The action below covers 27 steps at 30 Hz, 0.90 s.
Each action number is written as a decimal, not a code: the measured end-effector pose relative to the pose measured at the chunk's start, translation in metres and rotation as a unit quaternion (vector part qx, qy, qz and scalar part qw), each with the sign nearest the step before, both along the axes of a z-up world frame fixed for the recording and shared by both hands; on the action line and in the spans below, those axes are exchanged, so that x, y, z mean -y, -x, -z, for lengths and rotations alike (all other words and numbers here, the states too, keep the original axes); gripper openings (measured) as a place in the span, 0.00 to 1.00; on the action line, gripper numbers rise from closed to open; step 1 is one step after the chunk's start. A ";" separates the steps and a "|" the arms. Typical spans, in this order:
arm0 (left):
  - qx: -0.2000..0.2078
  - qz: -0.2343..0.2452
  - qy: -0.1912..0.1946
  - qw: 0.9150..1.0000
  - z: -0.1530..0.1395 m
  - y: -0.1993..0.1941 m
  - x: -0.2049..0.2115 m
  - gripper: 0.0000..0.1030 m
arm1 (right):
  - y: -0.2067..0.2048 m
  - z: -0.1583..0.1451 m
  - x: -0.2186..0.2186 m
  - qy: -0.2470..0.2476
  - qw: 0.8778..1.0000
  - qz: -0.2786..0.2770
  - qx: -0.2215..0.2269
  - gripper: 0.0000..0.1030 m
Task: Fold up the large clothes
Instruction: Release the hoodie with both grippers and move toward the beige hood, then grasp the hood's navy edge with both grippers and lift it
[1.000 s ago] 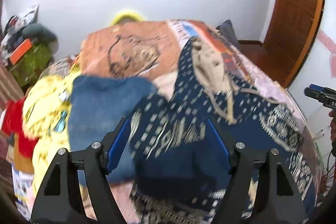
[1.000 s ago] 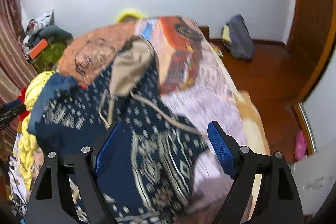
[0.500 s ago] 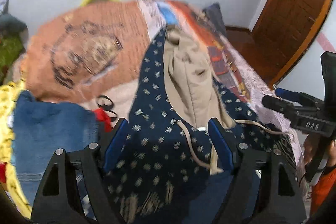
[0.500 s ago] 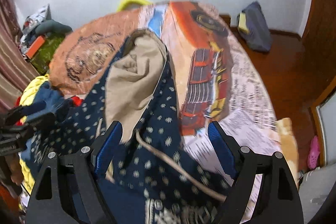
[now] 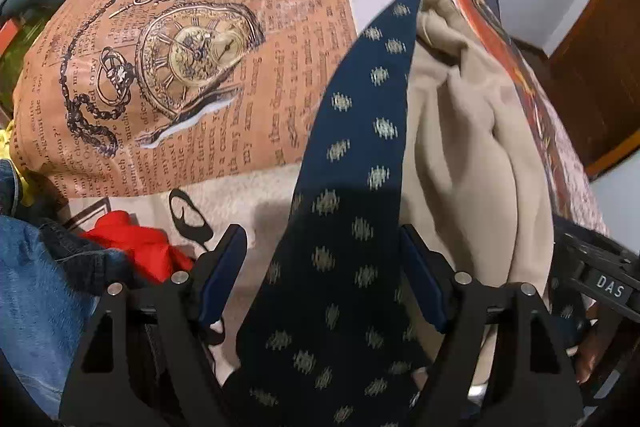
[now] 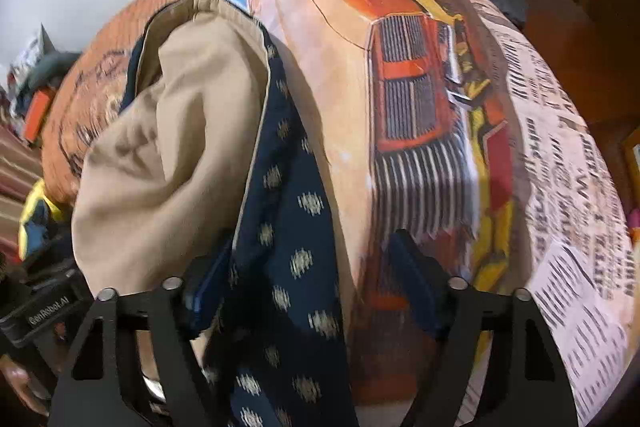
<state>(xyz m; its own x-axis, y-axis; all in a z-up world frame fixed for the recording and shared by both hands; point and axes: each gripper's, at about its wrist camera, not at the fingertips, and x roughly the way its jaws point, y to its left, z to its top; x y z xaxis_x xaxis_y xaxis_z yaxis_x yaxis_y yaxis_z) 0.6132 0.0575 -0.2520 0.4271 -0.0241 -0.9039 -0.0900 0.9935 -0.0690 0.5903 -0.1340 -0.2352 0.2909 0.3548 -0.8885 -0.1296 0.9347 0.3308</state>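
Garment (image 5: 352,163): navy w/ pale dot print, beige lining (image 5: 472,131) exposed; lies on a bed cover (image 5: 208,79) printed w/ newsprint, a pocket watch at far left and an orange car at right. Garment runs from the far end of the bed toward the near edge, both grippers over its near part.

Left gripper (image 5: 322,275): pointed steeply down. Navy strip runs up between the fingers, closer to the right pad, beige lining just right of that finger. Gap shows between the left pad and the cloth. Jaws fairly wide, closing; no pinch on the fabric seen.

Right gripper (image 6: 308,279): also pointed steeply down. Navy edge (image 6: 288,227) lies between the fingers, close against the left pad; beige lining spills left of that finger. Bare bed cover under the right finger. Jaws mid-width, closing; pads not pressing both sides of the cloth.

Near left: blue denim (image 5: 36,291) and a red item (image 5: 136,243) beside the left gripper, apart from the garment. Each gripper shows at the edge of the other's view.
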 end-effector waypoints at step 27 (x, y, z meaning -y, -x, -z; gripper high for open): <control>0.054 0.172 0.058 0.982 -0.119 0.192 0.019 0.09 | 0.185 -0.140 0.015 -0.024 0.984 -0.133 0.119 0.08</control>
